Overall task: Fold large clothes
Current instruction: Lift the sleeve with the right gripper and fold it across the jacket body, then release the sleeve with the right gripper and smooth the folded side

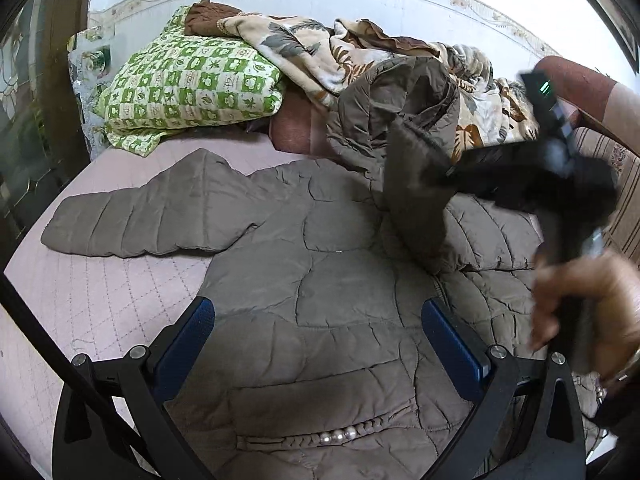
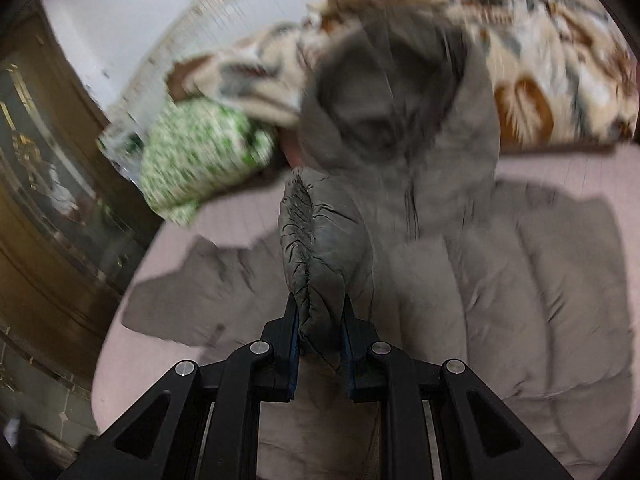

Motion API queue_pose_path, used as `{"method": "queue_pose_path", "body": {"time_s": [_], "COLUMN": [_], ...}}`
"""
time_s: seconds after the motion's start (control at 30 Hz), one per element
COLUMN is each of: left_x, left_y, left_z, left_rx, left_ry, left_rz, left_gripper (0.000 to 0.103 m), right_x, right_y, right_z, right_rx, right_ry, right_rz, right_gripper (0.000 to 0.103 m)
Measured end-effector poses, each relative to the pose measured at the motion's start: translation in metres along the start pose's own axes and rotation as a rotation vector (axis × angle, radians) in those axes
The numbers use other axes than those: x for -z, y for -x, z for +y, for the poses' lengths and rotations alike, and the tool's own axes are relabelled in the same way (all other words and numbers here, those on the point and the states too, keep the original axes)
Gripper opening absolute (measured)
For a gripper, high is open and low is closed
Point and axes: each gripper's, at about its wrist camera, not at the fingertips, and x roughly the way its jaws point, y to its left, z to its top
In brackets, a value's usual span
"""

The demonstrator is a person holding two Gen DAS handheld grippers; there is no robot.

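Two grippers over one quilted taupe jacket (image 1: 320, 280), which lies spread on a pale pink quilted bedspread (image 1: 80, 292).

Left gripper (image 1: 318, 344): jaws spread wide, blue pads (image 1: 188, 340) apart, nothing between them. It hangs above the jacket's body, pointing downward at the fabric. Whether the pads touch the cloth cannot be told.

Right gripper (image 2: 318, 320): jaws clamped onto a bunched fold of the jacket, the cuff end of a sleeve (image 2: 316, 252) by its gathered seam. The fold stands up between the pads, pinched on both sides. In the left wrist view this gripper shows as a dark blur at right, held by a person's hand (image 1: 592, 304), with the lifted sleeve raised over the jacket's right half.

Jacket layout: other sleeve (image 1: 140, 224) lies flat, stretched out to the left on the bedspread. Hood (image 1: 392, 108) is heaped at the far end, against the bedding. A braided trim with pearl-like beads (image 1: 340, 434) runs across the near part of the body.

Surroundings: a green-and-white checked pillow (image 1: 192, 80) at far left; a leaf-print blanket (image 1: 304, 44) in cream, grey and brown piled along the white wall. Right wrist view is motion-blurred.
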Motion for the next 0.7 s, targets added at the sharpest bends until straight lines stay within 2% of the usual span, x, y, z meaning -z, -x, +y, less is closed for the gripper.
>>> {"method": "queue_pose_path", "body": {"time_s": [0.03,0.1,0.13,0.17,0.33,0.37,0.4,0.47,0.6,0.67,0.7], "left_x": [0.0,-0.001,-0.001,-0.001,-0.001,-0.001,-0.001,-0.001,-0.001,-0.001,0.0], "left_y": [-0.001,-0.005,-0.006,-0.008,-0.01,-0.01,-0.01,-0.012,-0.014,-0.015,-0.015], "left_z": [-0.001,-0.004,-0.005,-0.006,-0.009,-0.009,-0.009,-0.009,-0.009,-0.01,-0.01], "left_rx": [0.0,-0.001,-0.001,-0.001,-0.006,-0.008,-0.01,-0.008,-0.013,-0.012,-0.013], "left_ry": [-0.002,-0.009,-0.013,-0.016,-0.025,-0.026,-0.026,-0.022,-0.024,-0.027,-0.029], "left_rz": [0.001,0.007,0.01,0.013,0.012,0.012,0.013,0.019,0.026,0.026,0.026], "left_gripper": [0.103,0.103,0.103,0.103,0.103,0.103,0.103,0.103,0.103,0.103,0.103], "right_x": [0.003,0.008,0.009,0.01,0.008,0.006,0.004,0.001,-0.003,-0.004,-0.003], "right_y": [-0.008,-0.02,-0.025,-0.029,-0.01,0.0,0.011,0.043,0.106,0.136,0.15], "right_z": [-0.004,-0.009,-0.011,-0.012,-0.003,0.0,0.003,0.013,0.03,0.034,0.035], "right_rx": [-0.01,-0.016,-0.031,-0.047,-0.085,-0.091,-0.097,-0.078,-0.059,-0.007,0.017], "right_ry": [-0.008,-0.02,-0.023,-0.027,0.046,0.068,0.091,0.157,0.263,0.278,0.286], "right_rz": [0.011,0.023,0.038,0.058,0.076,0.068,0.058,0.009,-0.098,-0.165,-0.206], "right_gripper": [0.02,0.036,0.051,0.059,0.06,0.066,0.069,0.082,0.093,0.103,0.103]}}
